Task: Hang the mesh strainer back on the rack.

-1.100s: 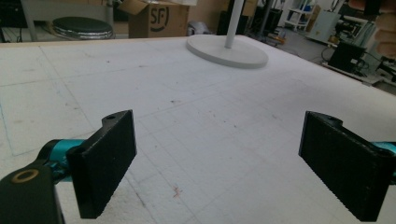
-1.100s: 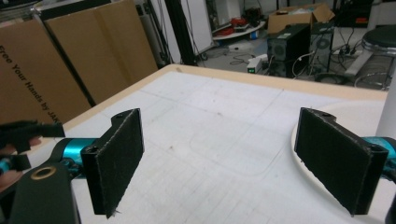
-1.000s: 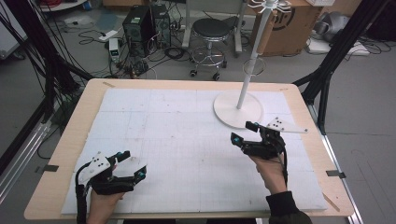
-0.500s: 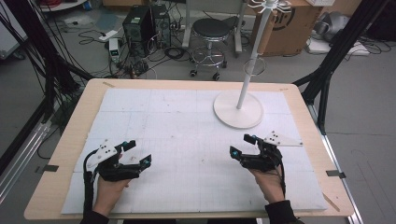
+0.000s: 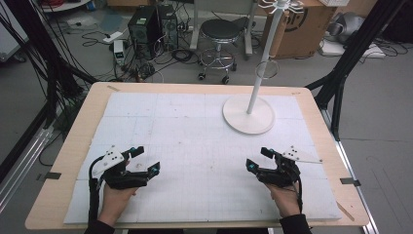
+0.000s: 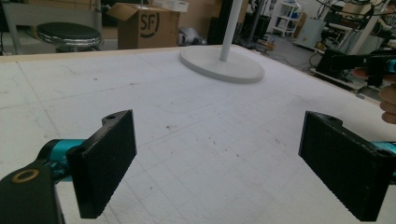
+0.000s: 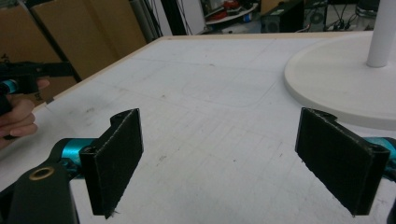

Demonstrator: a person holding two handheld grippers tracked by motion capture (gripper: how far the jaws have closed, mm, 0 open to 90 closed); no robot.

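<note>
Left gripper [image 5: 144,160]: held low at about 7 o'clock on the table, near the front edge; its jaws stand wide apart with nothing between them, only bare mat showing in the gap in the left gripper view [image 6: 217,158].
Left hand [image 5: 114,194]: wrapped around the gripper body from below, forearm coming in from the bottom edge of the high view.
Right gripper [image 5: 258,158]: at about 5 o'clock on the table, level with the left one and well apart from it; jaws likewise spread wide and empty, as the right gripper view [image 7: 219,156] shows.
Right hand [image 5: 285,195]: grips the tool from behind, a dark sleeve showing at the wrist.
Mat [image 5: 195,141]: white gridded sheet covering most of the wooden table [image 5: 78,141]; faint marks and specks on it.
Stand [image 5: 249,115]: white round base with an upright pole, resting on the mat at about 1 o'clock, beyond the right gripper and apart from both tools; a small ring sits partway up the pole.
Stool [image 5: 221,31]: black round seat on the floor past the table's far edge, at 12 o'clock.
Cardboard box [image 5: 297,27]: on the floor behind the stand, about 1 o'clock.
</note>
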